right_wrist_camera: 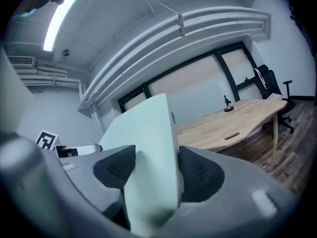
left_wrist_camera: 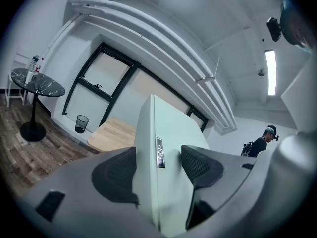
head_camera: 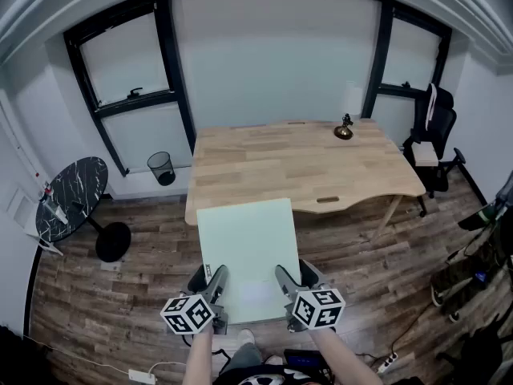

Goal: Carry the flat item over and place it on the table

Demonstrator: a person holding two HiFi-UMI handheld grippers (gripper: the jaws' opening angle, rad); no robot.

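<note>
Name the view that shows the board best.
Head view: the board shows almost its whole face and outline there. Both gripper views catch only a foreshortened slice of it, seen along its near edge.

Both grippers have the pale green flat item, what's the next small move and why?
Probably carry the flat item forward, level, until it is fully over the wooden table. The left gripper and right gripper are clamped on its near edge, and most of it hangs above the floor.
</note>
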